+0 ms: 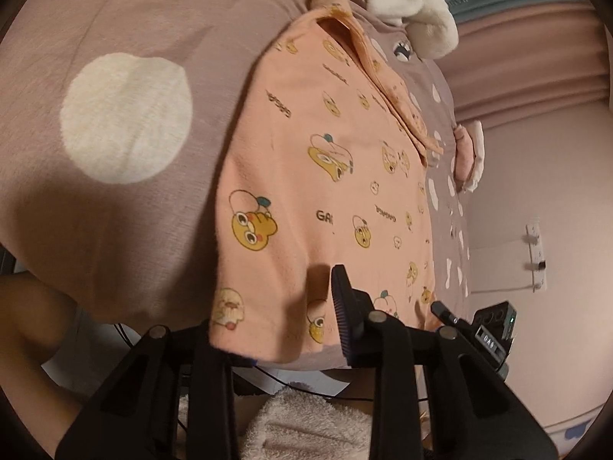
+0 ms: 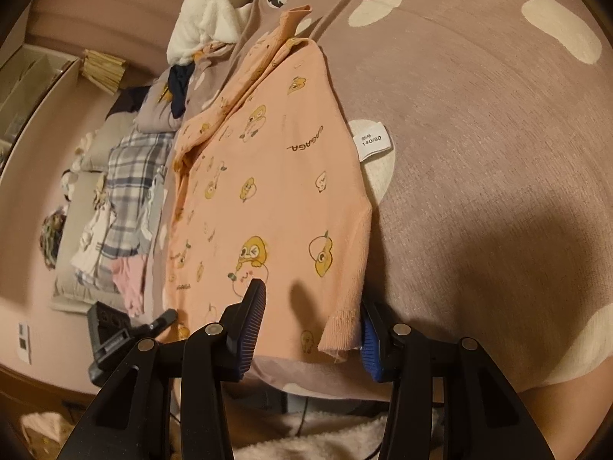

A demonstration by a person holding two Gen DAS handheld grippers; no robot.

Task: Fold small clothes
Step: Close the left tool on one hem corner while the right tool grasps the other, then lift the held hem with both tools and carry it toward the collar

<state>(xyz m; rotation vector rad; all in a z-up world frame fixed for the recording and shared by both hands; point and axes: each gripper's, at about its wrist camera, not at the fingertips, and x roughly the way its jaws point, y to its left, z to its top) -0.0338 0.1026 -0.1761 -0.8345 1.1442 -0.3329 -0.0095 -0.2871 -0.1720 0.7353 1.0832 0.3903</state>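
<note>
Fabric everywhere here: a small peach top [image 1: 325, 176] with yellow cartoon ducks lies flat on a mauve bedspread [image 1: 115, 30] dotted with big cream blobs. Its near hem hangs right at the edge of the bed, closest to both cameras.

The left gripper [image 1: 276, 329] sits at that hem. One ribbed finger pad [image 1: 343, 314] rests on top of the cloth, while the other finger is tucked under the fabric and hidden, so the hem sits between them. Can't honestly tell if it's pinching yet.

The right gripper [image 2: 310, 326] is at the other near corner, where a ribbed cuff [image 2: 341, 329] droops over the bed edge. Its two blue pads [image 2: 253, 326] stand on either side of the cuff, one close against it, but whether they actually squeeze it I can't tell either.

A white size tag [image 2: 373, 142] pokes out from the top's side. Further back there's a fluffy white thing [image 2: 207, 19] on the bed, plus a pile of plaid and other clothes [image 2: 126, 176] off to the side.
</note>
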